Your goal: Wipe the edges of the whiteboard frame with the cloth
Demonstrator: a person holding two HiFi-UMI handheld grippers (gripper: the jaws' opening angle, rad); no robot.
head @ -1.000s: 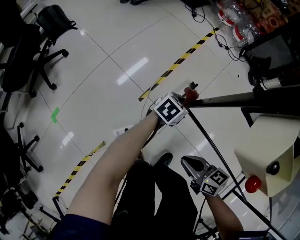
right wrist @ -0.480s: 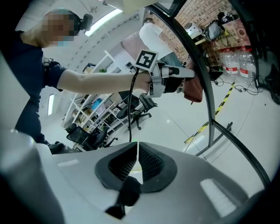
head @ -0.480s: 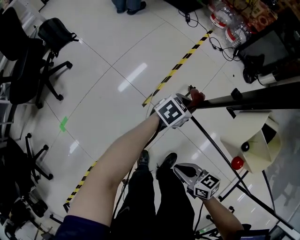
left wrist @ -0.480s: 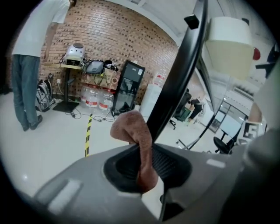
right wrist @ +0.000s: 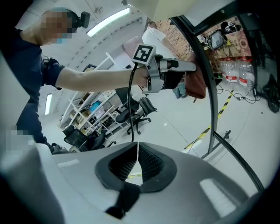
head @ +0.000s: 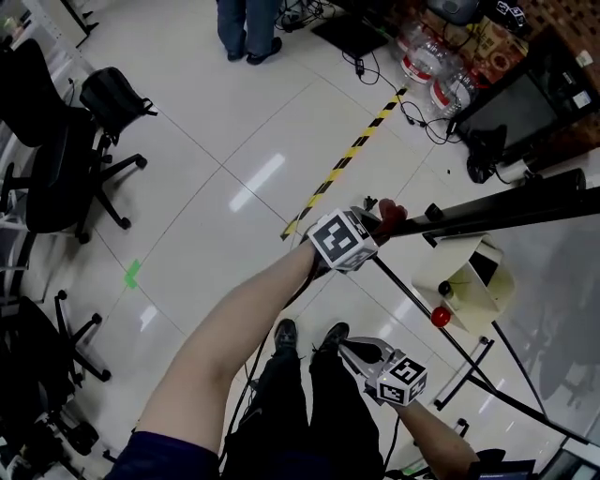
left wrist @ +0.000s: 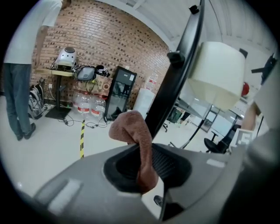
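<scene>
L gripper (left wrist: 146, 165) is clenched on a brown cloth (left wrist: 133, 131). The cloth's free end is bunched at the left end of the black whiteboard frame (head: 506, 208), seemingly touching it. R gripper (right wrist: 138, 162) hangs low by the person's legs, jaws closing to meet w/ nothing between them. Under the frame, right of the cloth, hangs a cream hood (head: 469, 272) w/ a red knob (head: 439, 316) (close below the bar). Thin black stand tubes (head: 412, 305) slant down past it. On the floor: striped tape (head: 342, 164), 2 water jugs (head: 427, 66), cables (head: 412, 112), office chairs (head: 56, 159), another person's legs (head: 246, 28).
</scene>
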